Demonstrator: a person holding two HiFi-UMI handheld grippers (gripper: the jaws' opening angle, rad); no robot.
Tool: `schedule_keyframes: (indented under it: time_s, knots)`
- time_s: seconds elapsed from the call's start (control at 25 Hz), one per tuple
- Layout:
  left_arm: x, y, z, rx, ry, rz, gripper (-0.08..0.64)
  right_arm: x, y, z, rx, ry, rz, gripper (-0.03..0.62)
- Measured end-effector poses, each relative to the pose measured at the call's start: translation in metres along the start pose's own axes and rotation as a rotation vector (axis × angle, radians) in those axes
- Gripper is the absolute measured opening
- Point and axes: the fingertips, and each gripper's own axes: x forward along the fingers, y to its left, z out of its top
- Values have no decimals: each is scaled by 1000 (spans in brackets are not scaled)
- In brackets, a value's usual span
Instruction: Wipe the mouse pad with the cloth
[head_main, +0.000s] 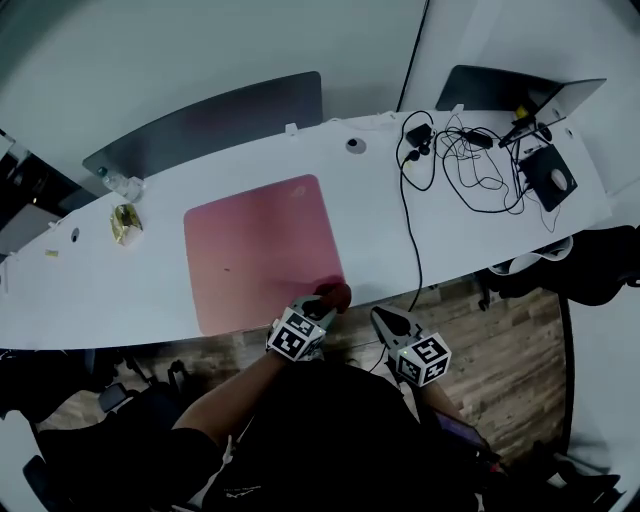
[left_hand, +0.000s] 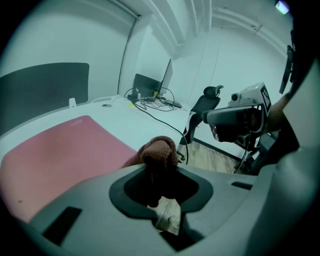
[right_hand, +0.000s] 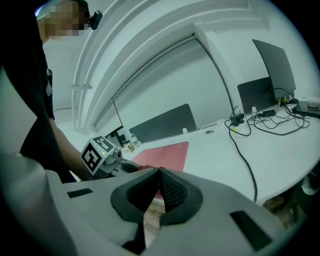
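Head view: we are counting one mouse pad (head_main: 262, 250), one cloth (head_main: 335, 294) and two grippers. The pink mouse pad is lying flat on the white table (head_main: 480, 235), its near edge running along the table's near edge. It is close to square, so we are not naming a long axis; its small logo corner is pointing toward the far right.

The brown cloth is sitting at the pad's near right corner, bunched into a lump with no clear long axis. In the left gripper view, the left gripper (left_hand: 161, 185) is clamping the cloth, which is bulging forward past the jaws toward the pad.

In the right gripper view, the right gripper (right_hand: 159, 187) is holding nothing, its jaws pressing together. In the head view it is hanging just off the table's near edge, over the wooden floor, beside the left gripper.

We are also recording one laptop (head_main: 520, 95) at the far right and one long black cable (head_main: 410, 230) crossing the table.
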Motion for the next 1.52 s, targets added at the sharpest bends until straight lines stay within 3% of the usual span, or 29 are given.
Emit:
schedule_keyframes:
  time_s: [0.32,0.64,0.96,1.52]
  knots:
    - [32,2,-5,147,112,-26,86,-10,-9,-2,33,-16,-85,26]
    - [42,0,-18,208,201,-47,86,-15,-6,-6,50,-29,-132,26]
    - [28,7,-29,202,208,-20,86,-10,-3,-4,39,-29,-122,26]
    - [-16,38,-61,161,208,47,86,36,19,11,-31,-2,-17,26]
